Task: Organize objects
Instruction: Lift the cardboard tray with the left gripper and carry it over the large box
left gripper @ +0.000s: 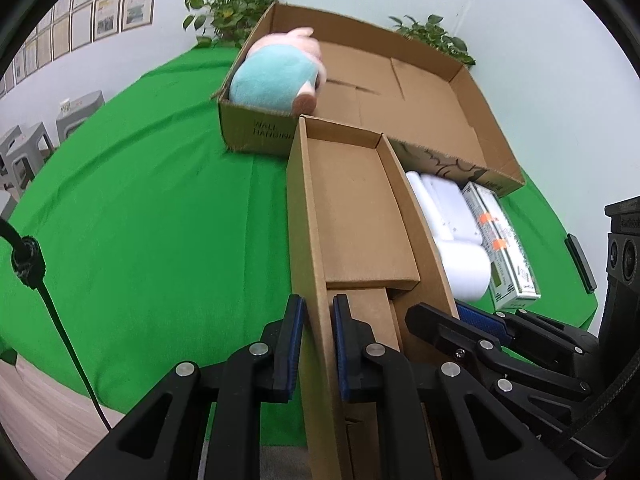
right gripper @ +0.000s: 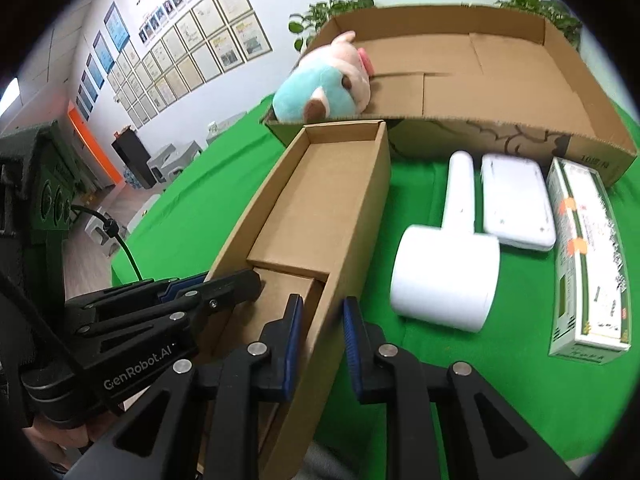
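green cloth on the bench (right gripper: 460,380), framed sheets on the white wall (right gripper: 192,52), two potted plants behind. print read "wall hanging" on the big carton (left gripper: 256,132), "genrobot.ai" on the left gripper (left gripper: 316,340). two cartons, one plush pig (right gripper: 320,88). both grippers' fingers clamped the narrow carton (left gripper: 352,216) walls, right gripper (right gripper: 322,340) too.

Green cloth (left gripper: 152,220) covers table. Potted plants (left gripper: 230,8) against white wall behind. Framed certificates (right gripper: 200,52) on left wall, grey stools (left gripper: 76,114) below, wood floor (left gripper: 36,412).
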`<state>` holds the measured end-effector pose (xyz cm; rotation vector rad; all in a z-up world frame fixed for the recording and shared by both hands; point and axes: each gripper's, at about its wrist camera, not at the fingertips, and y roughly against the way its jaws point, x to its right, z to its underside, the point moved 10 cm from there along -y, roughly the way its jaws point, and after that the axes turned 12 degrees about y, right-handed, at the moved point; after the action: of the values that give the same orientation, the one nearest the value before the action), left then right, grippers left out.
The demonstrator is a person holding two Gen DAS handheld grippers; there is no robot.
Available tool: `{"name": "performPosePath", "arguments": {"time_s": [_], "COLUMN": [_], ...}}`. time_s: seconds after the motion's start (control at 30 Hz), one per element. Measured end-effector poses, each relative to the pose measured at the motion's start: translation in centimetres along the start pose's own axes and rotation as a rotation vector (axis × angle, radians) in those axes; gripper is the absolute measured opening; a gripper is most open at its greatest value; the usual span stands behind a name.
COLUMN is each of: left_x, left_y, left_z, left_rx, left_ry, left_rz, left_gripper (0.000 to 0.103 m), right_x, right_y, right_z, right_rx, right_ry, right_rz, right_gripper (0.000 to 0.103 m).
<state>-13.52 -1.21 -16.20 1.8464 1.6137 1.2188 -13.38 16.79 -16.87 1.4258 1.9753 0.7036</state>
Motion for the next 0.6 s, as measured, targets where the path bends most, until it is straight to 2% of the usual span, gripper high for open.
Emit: {"name": "performPosePath", "arguments": {"time_s": [0.23,0.6], "left_x": [2.3,8.2], "left_y": [2.0,4.0], "left_z": [-2.6,-7.8], "left_rx": [0.102,0.223], "left_ry": [-0.047,-0.125], "left_rz": [0.011,0.094], "left_gripper": [0.011,0.011], "right_x": [1.1,4.1], "right_y": [2.4,6.1], "right_z": [-2.6,-6.5], "right_rx": [0.121,0.259], "right_ry": [0.007,0.014], "right_rz": [0.033,0.119], "right_gripper": [0.018,0.018]}}
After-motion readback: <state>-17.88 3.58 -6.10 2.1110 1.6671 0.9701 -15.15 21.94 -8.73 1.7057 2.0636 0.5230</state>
